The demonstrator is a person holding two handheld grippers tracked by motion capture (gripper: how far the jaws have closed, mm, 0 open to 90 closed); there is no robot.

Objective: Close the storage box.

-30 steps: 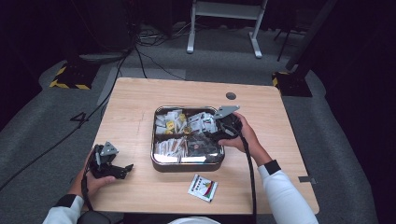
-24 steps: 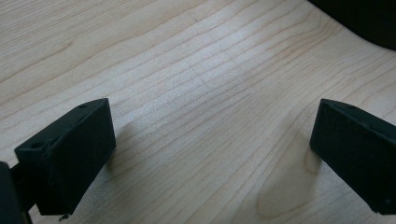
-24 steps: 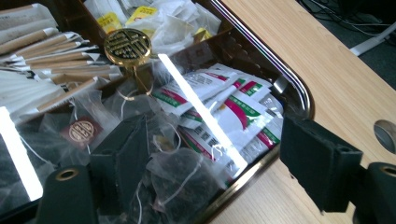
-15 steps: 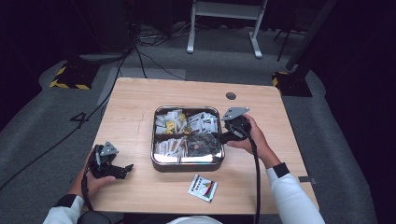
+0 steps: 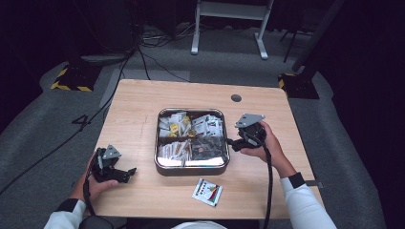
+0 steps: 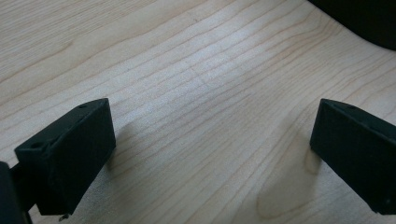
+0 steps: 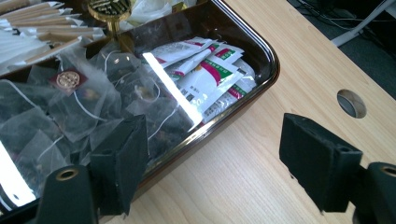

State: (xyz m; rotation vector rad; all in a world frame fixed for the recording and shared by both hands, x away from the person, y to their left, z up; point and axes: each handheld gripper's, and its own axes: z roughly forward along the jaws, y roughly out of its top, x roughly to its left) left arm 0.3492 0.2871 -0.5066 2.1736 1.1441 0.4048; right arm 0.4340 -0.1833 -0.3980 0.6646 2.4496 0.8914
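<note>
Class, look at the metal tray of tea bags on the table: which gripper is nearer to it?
Right. The right gripper sits at the metal tray's right rim; the left gripper rests farther off, at its lower left.

- One table (image 5: 143,109).
- One tray (image 5: 192,168), split into four compartments.
- One packet (image 5: 207,192) lying loose on the table.
- Two grippers: left (image 5: 125,173), right (image 5: 230,141).
- Sachets and tea bags in the tray: too many to count.
</note>
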